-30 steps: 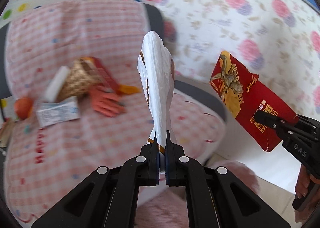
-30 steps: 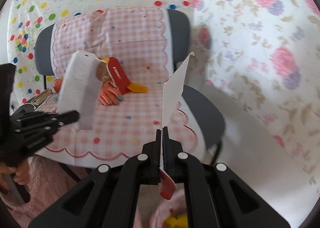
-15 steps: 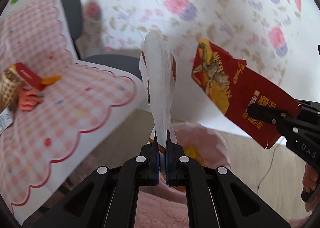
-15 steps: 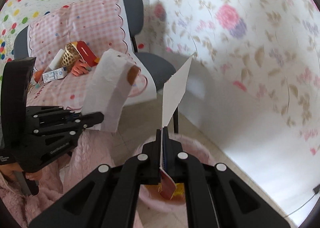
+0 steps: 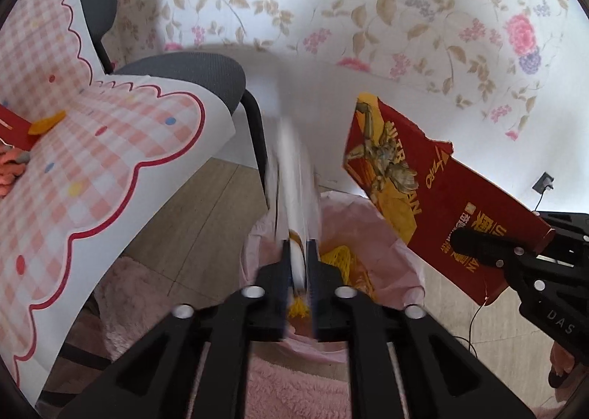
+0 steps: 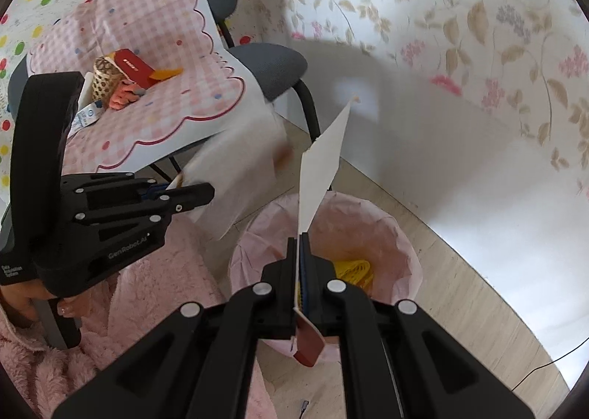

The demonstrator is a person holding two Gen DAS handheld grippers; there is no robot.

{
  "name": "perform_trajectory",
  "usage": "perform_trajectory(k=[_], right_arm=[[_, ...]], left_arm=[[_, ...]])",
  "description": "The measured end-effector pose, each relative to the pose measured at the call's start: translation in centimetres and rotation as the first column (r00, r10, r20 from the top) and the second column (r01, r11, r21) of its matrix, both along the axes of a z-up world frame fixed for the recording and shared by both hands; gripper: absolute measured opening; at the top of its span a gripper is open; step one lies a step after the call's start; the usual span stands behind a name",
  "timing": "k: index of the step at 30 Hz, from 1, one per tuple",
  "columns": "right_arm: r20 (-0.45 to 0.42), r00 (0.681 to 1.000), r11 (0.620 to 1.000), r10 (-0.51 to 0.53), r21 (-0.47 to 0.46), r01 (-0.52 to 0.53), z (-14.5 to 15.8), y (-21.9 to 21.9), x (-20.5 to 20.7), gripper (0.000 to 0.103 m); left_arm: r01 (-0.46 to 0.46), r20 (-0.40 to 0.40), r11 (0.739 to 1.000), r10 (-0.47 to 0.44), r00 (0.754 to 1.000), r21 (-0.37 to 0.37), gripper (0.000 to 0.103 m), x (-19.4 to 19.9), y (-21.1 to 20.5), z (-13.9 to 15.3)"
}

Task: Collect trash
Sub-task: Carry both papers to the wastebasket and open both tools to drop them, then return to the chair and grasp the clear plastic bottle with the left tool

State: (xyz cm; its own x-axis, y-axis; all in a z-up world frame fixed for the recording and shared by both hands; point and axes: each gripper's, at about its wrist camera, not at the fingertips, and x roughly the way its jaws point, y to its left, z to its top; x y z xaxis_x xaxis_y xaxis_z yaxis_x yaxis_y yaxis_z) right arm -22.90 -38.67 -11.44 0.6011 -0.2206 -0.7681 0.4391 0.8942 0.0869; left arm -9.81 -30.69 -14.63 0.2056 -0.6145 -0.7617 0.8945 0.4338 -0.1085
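Over pink-lined bin (image 6: 401, 235) | white wrapper (image 5: 294, 176), blurred, betw fingers of L gripper (image 5: 297, 253), jaws slightly parted, grip uncertain | red snack bag (image 5: 423, 198) clamped in R gripper (image 6: 302, 264), above bin w/ yellow trash inside | chair (image 6: 279, 69) w/ pink checked cloth (image 6: 165, 51) beside bin

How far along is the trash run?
Done: yellow trash already in the pink-lined bin. In hand: left gripper pinches a white wrapper, right gripper a red packet, both over the bin. Left: items on the chair cloth.
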Motion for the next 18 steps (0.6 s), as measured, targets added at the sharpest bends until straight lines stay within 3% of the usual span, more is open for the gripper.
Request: perform_trajectory(k=[1, 2, 3, 4, 5, 18], right_arm=[[-0.004, 1.000, 1.000, -0.007, 0.001, 0.007, -0.2, -0.3, 0.1, 0.003], [-0.010, 1.000, 1.000, -0.019, 0.005, 0.019, -0.5, -0.7, 0.2, 0.008], [-0.013, 0.999, 0.999, -0.032, 0.009, 0.032, -0.7, -1.1, 0.3, 0.015], [-0.010, 0.999, 0.999, -0.038, 0.009, 0.038, -0.8, -1.2, 0.3, 0.036], [-0.007, 0.999, 0.999, -0.041, 0.004, 0.041, -0.7, -1.3, 0.4, 0.043], [0.143, 0.990, 0.997, -0.013, -0.070, 0.023, 4.0, -1.1, 1.5, 0.042]], left_arm=[[-0.007, 0.003, 1.000, 0.007, 1.000, 0.000, 0.038, 0.1, -0.1, 0.0], [-0.022, 0.013, 1.000, 0.022, 1.000, -0.001, 0.056, 0.2, -0.2, 0.0], [-0.033, 0.019, 0.999, 0.033, 0.999, -0.005, 0.060, 0.4, -0.1, 0.1], [-0.042, 0.022, 0.999, 0.043, 0.999, -0.013, 0.060, 0.6, 0.2, 0.2], [-0.050, 0.023, 0.999, 0.051, 0.998, -0.016, 0.060, 0.8, 0.4, 0.4], [-0.250, 0.068, 0.965, 0.256, 0.964, -0.076, 0.062, 4.2, 6.0, 3.2]])
